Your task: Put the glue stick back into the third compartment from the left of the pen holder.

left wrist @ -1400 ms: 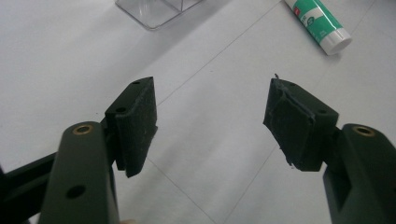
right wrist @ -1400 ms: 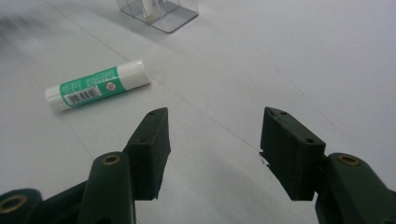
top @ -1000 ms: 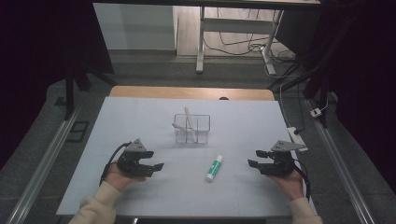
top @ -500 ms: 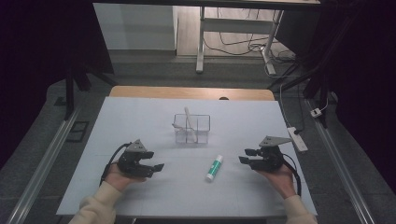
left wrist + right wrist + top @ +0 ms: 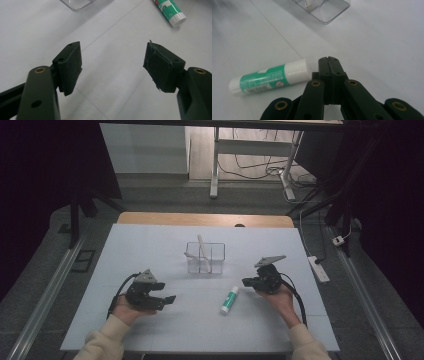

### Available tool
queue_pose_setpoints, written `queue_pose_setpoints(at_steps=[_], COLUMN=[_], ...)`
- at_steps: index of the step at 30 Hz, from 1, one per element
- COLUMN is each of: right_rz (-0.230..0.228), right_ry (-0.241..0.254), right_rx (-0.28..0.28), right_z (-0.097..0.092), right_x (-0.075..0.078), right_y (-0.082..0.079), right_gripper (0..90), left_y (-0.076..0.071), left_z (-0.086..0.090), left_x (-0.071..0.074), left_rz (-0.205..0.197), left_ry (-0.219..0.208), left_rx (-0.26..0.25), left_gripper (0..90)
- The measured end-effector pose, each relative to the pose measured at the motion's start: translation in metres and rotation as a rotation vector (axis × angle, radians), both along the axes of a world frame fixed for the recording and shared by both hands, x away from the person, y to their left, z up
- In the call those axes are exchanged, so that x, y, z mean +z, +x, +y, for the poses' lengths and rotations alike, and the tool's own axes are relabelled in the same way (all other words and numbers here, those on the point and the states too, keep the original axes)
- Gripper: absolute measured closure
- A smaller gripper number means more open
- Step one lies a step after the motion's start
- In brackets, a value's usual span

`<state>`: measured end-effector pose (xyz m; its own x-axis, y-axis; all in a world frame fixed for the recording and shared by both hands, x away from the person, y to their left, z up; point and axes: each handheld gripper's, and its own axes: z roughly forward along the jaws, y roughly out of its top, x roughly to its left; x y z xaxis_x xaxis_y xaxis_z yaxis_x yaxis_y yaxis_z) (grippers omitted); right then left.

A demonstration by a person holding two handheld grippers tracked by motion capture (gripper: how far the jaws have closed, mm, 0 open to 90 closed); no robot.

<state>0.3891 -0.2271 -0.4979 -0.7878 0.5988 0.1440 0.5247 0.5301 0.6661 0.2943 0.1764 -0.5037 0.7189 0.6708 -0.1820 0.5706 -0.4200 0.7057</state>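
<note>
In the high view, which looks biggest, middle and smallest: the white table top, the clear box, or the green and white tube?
1. The white table top, by far the largest.
2. The clear box, standing near its middle.
3. The green and white tube, lying nearer the person; it looks clearly smaller than the box.

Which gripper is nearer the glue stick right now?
Right. The right gripper, jaws closed, sits just beside the glue stick near its white cap; the left gripper, jaws open, is farther off across the table.
</note>
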Motion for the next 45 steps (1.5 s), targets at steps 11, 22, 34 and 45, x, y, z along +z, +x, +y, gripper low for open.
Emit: queue_pose_setpoints(at_steps=[11,22,34,45], right_rz=[0.03,0.033,0.04,0.061], right_ry=[-0.02,-0.034,-0.046,-0.048], right_rx=[0.033,0.069,0.093,0.134], right_z=[0.013,0.018,0.024,0.035], right_x=[-0.013,-0.015,-0.014,-0.015], right_y=[0.009,0.006,-0.007,-0.023], right_gripper=[89.0,89.0,89.0,89.0], left_y=[0.0,0.0,0.0,-0.001], left_z=[-0.006,-0.008,-0.011,-0.012], left_x=[-0.002,-0.004,-0.005,-0.004], left_rz=[0.007,0.012,0.012,0.008], left_ry=[0.017,0.026,0.037,0.042], left_rx=[-0.011,-0.016,-0.027,-0.032], left_gripper=[30.9,30.8,30.8,30.7])
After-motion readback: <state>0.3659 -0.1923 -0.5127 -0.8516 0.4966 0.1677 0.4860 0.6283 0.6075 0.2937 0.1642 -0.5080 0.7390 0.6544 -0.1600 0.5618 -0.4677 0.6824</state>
